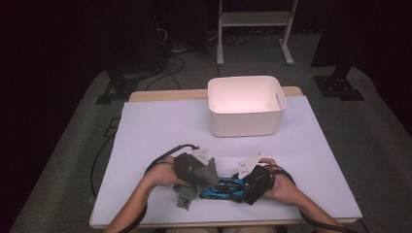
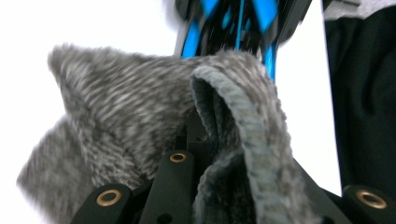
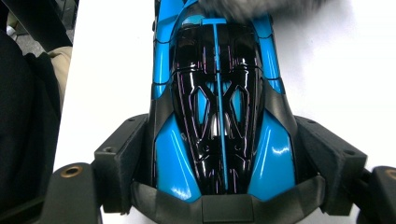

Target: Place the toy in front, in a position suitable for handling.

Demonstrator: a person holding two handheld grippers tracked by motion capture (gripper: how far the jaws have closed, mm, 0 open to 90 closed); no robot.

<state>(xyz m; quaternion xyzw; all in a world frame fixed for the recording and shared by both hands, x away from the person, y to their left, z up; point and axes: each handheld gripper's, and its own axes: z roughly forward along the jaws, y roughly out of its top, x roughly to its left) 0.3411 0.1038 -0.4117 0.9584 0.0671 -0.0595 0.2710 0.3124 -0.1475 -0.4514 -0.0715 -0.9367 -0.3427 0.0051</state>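
A blue and black toy car (image 1: pixel 222 188) lies near the table's front edge, lengthwise between the two hands. My right gripper (image 1: pixel 247 186) is shut on it: in the right gripper view the pads (image 3: pixel 122 154) press on both sides of the car (image 3: pixel 219 107). My left gripper (image 1: pixel 206 175) is shut on a grey knitted cloth (image 1: pixel 194 182) held against the car's other end. In the left gripper view the cloth (image 2: pixel 140 116) bunches over the jaws, with the car (image 2: pixel 233 18) just beyond it. The cloth (image 3: pixel 261 7) shows blurred at the car's far end.
A white plastic bin (image 1: pixel 246 104) with nothing visible inside stands at the back middle of the white-covered table (image 1: pixel 160 131). A white metal stand (image 1: pixel 255 24) and cables lie on the floor beyond. Dark clothing (image 2: pixel 364 93) of the person sits at the near edge.
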